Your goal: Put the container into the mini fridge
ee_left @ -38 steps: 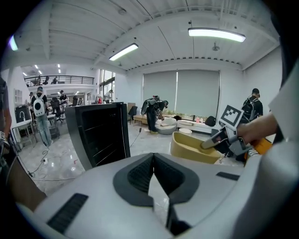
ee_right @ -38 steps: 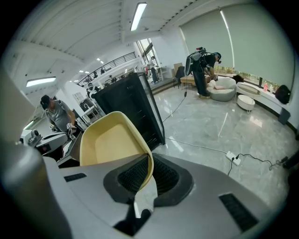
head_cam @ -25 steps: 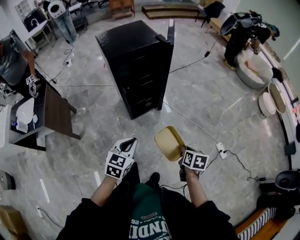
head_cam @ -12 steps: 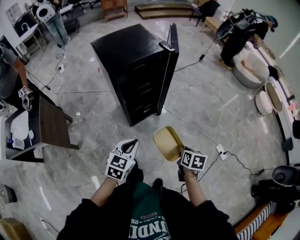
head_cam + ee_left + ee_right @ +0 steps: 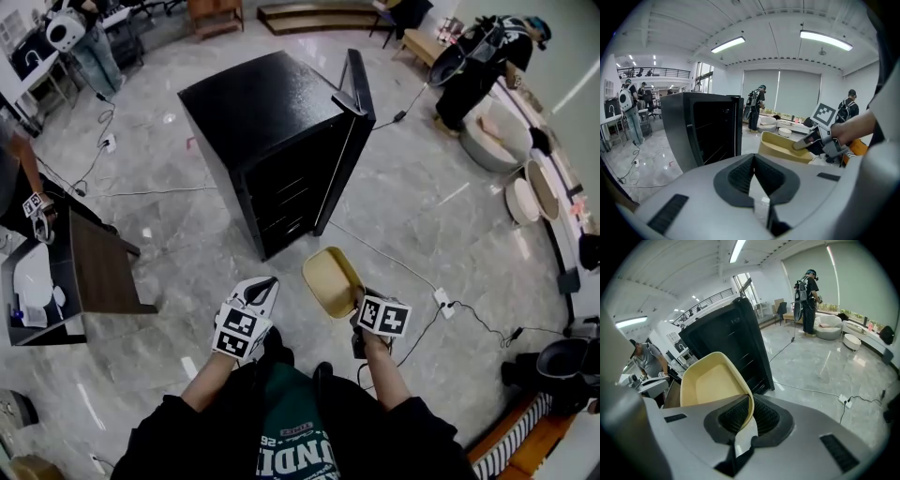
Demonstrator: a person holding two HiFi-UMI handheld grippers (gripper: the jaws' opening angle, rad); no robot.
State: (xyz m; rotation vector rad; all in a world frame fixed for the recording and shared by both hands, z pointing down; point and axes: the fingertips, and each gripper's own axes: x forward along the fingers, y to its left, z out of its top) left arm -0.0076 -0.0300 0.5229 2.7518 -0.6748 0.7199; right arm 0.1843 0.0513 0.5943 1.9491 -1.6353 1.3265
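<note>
Right tongs (image 5: 746,418) pinch the rim of a pale-yellow, shallow, round-cornered container (image 5: 712,380); left tongs (image 5: 754,164) closed, empty.

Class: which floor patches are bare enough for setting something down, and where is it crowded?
Bare: floor between mini fridge and left tongs; floor right of the fridge door. Crowded: cable and power strip beside the right tongs, which hold the container; the table at left.

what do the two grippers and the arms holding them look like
Left gripper and right gripper each have a pale grey shell, black ribbed jaws and a cube of black-and-white square markers. The person wears black sleeves.
</note>
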